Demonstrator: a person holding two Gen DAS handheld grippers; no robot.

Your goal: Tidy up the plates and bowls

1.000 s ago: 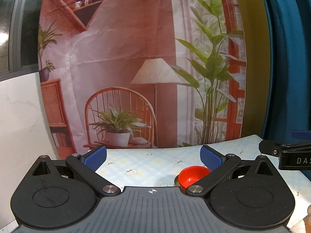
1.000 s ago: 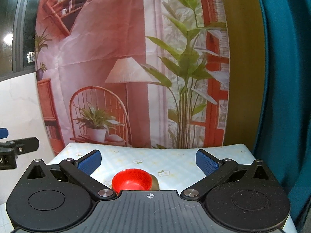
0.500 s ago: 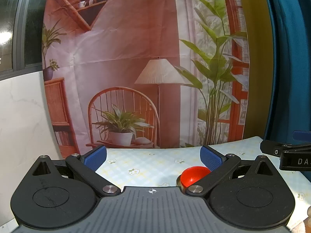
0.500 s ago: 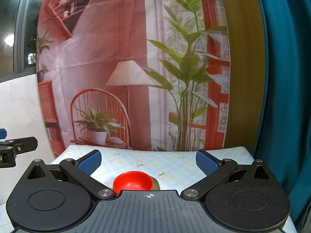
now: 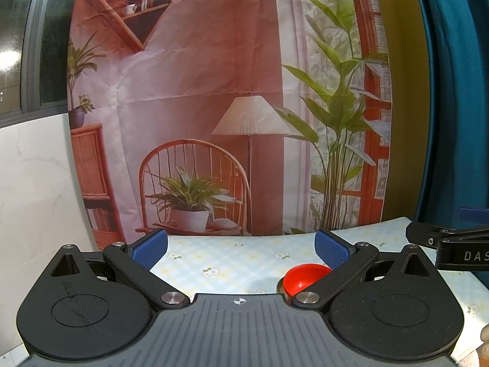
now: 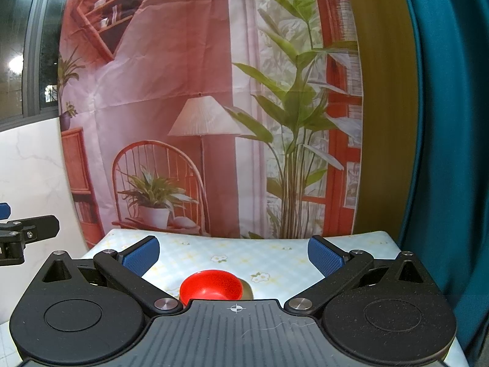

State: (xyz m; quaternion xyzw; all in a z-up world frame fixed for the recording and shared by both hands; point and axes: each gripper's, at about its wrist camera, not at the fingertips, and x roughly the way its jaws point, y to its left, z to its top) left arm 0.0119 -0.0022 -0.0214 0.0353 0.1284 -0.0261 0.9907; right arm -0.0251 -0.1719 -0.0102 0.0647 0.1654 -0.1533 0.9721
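Ahead, red bowl point(image 6: 210, 284) on tablecloth point(image 6: 275, 263)

Ahead of you hangs a printed backdrop point(image 5: 195, 98) showing a lamp, wicker chair and potted plants. A white marble-look wall panel point(image 5: 33, 183) stands to your left beneath a dark window point(image 5: 18, 39). A teal curtain point(image 6: 449, 153) closes your right. The counter point(image 6: 275, 263) carries a pale checked floral cloth.

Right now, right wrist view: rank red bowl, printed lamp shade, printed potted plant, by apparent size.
1. Printed potted plant
2. Printed lamp shade, close to the plant, so that order is unsure
3. Red bowl, partly hidden by the gripper body
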